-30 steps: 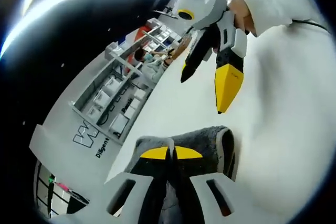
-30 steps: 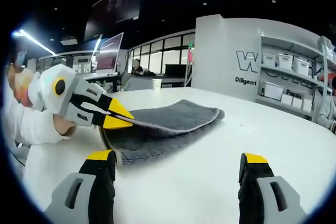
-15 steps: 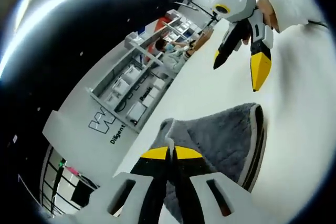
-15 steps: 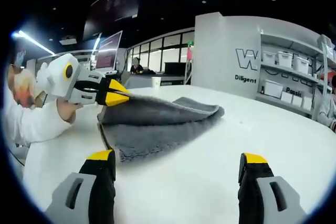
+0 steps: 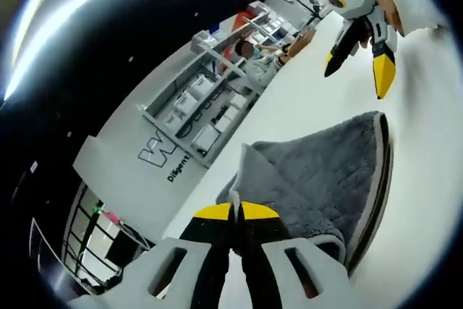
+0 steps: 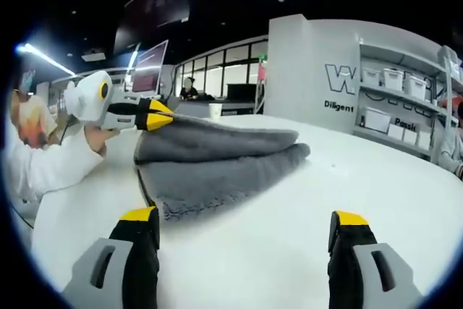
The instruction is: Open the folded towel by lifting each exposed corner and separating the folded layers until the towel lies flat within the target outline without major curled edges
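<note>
A grey towel (image 6: 217, 164) is seen lying on a broad white desk (image 6: 376, 193), folded, with its upper layer raised off the lower one. In the right gripper view that raised corner is pinched between the closed yellow tips of the left gripper (image 6: 155, 115), which is held by a hand in a white sleeve (image 6: 43, 161). The right gripper (image 6: 242, 226) is held wide apart over the bare near part of the desk, with nothing between its jaws. Beyond the far edge of the desk a white wall with dark lettering (image 6: 347, 88), shelves of white boxes (image 6: 394, 81), glass partitions (image 6: 217, 81) and a dark ceiling with a strip light (image 6: 43, 57) are visible.
</note>
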`<state>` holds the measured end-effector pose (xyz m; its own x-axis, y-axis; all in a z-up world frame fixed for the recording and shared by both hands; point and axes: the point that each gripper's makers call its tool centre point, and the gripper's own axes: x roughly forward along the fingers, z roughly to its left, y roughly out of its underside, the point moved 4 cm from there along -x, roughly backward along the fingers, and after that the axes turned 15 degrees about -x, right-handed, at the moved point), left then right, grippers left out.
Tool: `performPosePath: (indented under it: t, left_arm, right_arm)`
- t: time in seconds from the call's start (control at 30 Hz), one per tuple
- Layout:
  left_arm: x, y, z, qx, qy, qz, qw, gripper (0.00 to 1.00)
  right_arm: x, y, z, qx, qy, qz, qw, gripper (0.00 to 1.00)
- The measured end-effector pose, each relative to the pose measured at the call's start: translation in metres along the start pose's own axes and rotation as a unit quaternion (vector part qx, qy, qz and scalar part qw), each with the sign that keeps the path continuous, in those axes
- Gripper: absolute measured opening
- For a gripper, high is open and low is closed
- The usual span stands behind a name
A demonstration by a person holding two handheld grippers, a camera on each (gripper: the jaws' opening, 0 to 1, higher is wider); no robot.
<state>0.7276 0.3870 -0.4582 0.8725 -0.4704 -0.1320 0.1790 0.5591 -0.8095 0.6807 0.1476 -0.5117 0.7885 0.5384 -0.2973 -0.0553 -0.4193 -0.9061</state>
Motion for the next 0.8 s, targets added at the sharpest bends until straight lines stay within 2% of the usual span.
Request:
performPosePath:
  t: [0.47, 0.8]
  left_arm:
    - [-0.011, 0.032, 0.034, -0.022, -0.041, 0.032, 0.9984, 0.02]
    - [-0.024, 0.054, 0.051, -0.037, -0.059, 0.055, 0.996, 0.02]
  right_arm:
    - [0.0, 0.002, 0.0, 0.005, -0.001, 0.002, 1.0, 0.98]
    - [0.001, 0.006, -0.002, 0.008, 0.001, 0.006, 1.0, 0.97]
